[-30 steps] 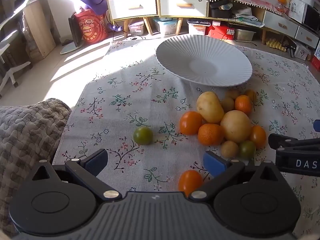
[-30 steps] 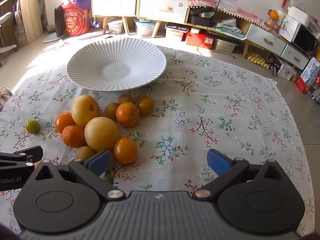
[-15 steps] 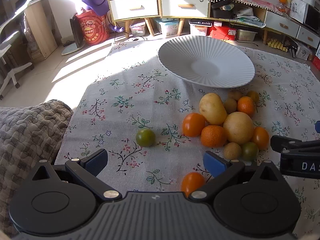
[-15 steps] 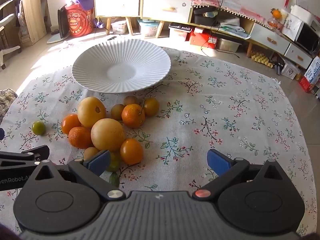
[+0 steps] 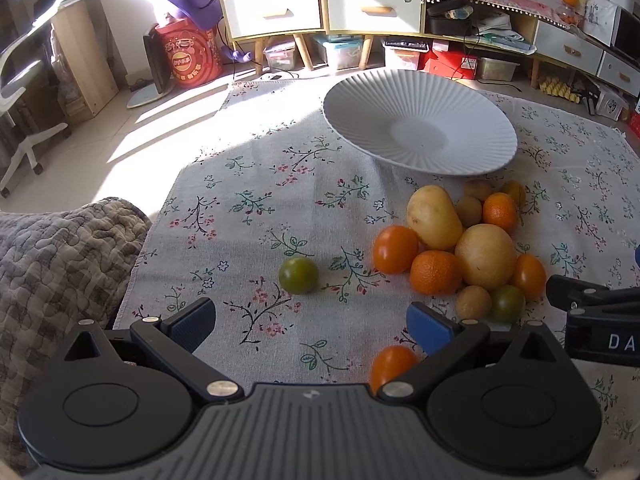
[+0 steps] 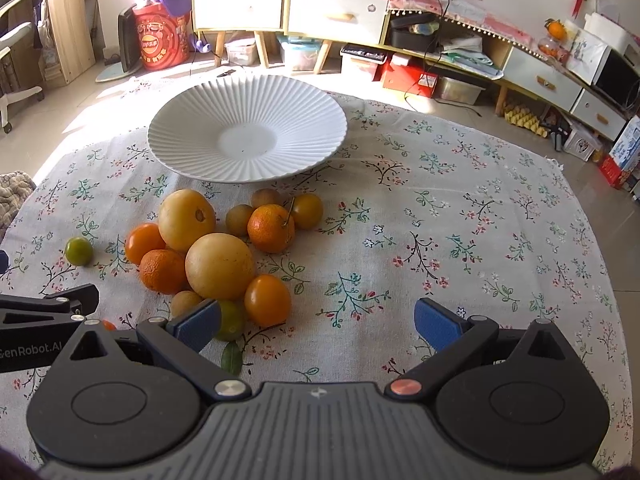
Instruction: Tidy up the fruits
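A white ribbed plate (image 5: 420, 130) (image 6: 248, 128) sits empty at the far side of the floral tablecloth. In front of it lies a pile of fruit (image 5: 464, 248) (image 6: 216, 248): oranges, yellow round fruits, small brown ones and a green one. A lone green fruit (image 5: 299, 275) (image 6: 79, 251) lies left of the pile. A small orange fruit (image 5: 394, 364) lies by my left gripper's right finger. My left gripper (image 5: 310, 322) is open and empty, just short of the green fruit. My right gripper (image 6: 316, 324) is open and empty, at the pile's near right edge.
A quilted grey cushion (image 5: 56, 272) lies at the table's left edge. Cabinets, boxes and a chair stand on the floor beyond the table. The tablecloth (image 6: 480, 220) right of the pile bears only its print.
Both grippers have drawn back slightly toward me; the plate and fruit sit a little lower and more to the right in both views. Nothing was grasped.
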